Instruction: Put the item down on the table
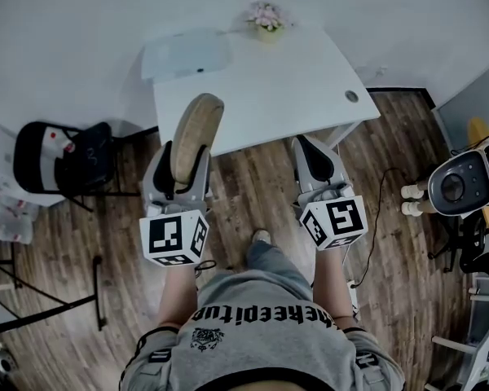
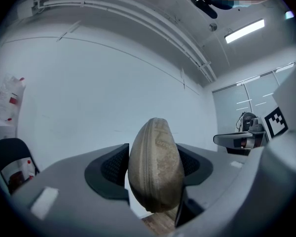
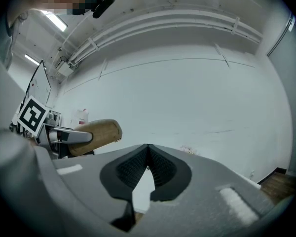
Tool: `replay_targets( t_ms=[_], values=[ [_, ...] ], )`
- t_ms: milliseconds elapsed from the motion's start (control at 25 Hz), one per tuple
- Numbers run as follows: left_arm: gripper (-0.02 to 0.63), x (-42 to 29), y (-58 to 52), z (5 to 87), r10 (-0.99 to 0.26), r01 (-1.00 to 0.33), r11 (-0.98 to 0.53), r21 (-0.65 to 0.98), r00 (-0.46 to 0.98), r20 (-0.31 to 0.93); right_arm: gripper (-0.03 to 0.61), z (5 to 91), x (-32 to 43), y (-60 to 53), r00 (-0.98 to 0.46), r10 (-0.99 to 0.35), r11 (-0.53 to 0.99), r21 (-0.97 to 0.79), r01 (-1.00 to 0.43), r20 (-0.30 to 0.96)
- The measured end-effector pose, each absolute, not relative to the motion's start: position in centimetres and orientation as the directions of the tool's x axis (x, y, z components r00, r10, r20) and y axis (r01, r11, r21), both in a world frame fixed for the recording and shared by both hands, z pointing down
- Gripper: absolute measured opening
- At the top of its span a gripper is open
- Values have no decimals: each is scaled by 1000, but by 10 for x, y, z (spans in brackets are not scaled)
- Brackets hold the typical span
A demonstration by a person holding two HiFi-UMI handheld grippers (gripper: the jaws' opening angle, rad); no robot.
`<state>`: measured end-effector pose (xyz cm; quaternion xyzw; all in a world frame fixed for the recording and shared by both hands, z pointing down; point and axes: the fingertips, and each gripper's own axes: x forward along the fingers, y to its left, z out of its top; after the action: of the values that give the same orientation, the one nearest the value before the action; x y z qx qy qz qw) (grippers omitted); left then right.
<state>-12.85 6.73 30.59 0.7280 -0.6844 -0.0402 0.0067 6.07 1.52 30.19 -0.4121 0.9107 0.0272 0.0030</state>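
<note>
A tan oval zippered pouch (image 1: 194, 134) stands on end between the jaws of my left gripper (image 1: 178, 172), which is shut on it. In the left gripper view the pouch (image 2: 155, 171) fills the gap between the two dark pads, its zip seam facing the camera. The gripper holds it just short of the near edge of the white table (image 1: 285, 88). My right gripper (image 1: 319, 169) is level with the left, at the table's near edge, shut with nothing in it. From the right gripper view, the gripper (image 3: 147, 157) has its pads touching at the tips, and the pouch (image 3: 94, 135) shows at the left.
On the table lie a pale sheet or tray (image 1: 185, 54) at the back left and a small pot of pink flowers (image 1: 266, 19) at the back. A black chair (image 1: 63, 161) stands to the left. A round grey machine (image 1: 459, 183) and cables sit on the wooden floor to the right.
</note>
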Motion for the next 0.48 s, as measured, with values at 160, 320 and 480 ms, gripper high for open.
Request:
replay_targets(
  t_ms=[160, 320, 480],
  values=[
    [284, -117, 47, 305, -998, -997, -47, 57, 45, -49, 0, 302, 69, -10, -676, -737, 675, 42, -737, -30],
    [284, -105, 26, 304, -999, -998, -30, 59, 28, -45, 0, 300, 78, -34, -692, -721, 691, 38, -722, -31],
    [284, -94, 6, 302, -999, -998, -12, 56, 9, -50, 0, 299, 90, -57, -705, -708, 704, 36, -709, -38]
  ],
)
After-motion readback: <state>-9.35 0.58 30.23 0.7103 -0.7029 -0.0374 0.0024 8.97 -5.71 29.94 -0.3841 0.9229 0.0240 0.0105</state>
